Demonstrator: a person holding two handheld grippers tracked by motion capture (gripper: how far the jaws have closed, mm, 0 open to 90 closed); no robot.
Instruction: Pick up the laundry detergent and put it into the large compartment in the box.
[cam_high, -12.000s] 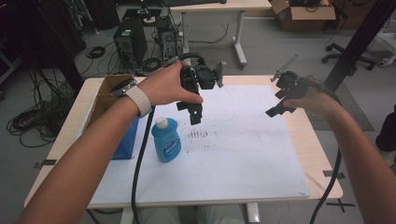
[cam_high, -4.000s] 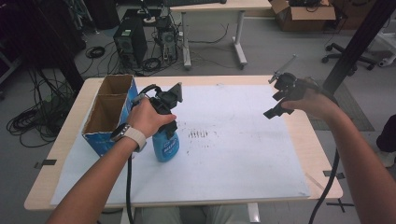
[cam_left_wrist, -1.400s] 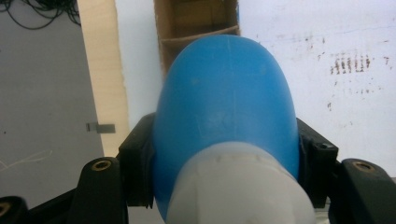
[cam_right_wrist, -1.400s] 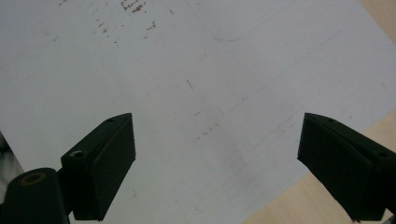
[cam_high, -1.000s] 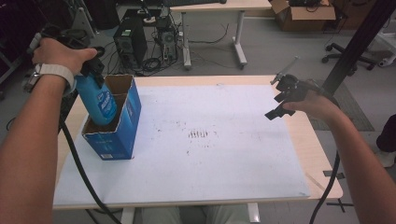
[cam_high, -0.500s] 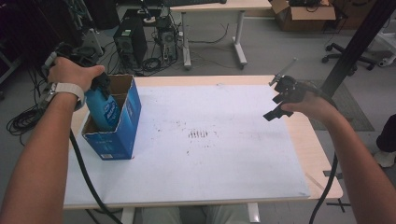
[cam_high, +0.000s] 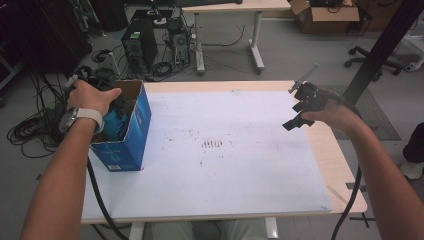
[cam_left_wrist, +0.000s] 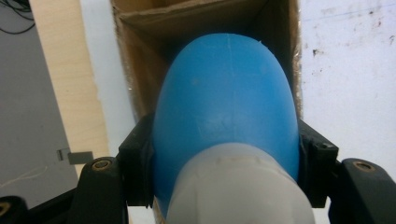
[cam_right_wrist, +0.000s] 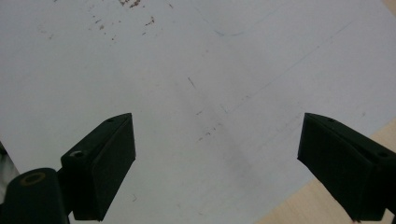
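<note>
Hidden and cut-off parts around the box and the two grippers

In the high view the left hand is covering the left gripper, and the box wall is hiding most of the blue bottle. In the left gripper view the bottle is blocking the box floor, and its white cap is running off the bottom edge. In the right gripper view the right gripper jaws are being cropped at the bottom, and the table marks are too faint to read.
</note>
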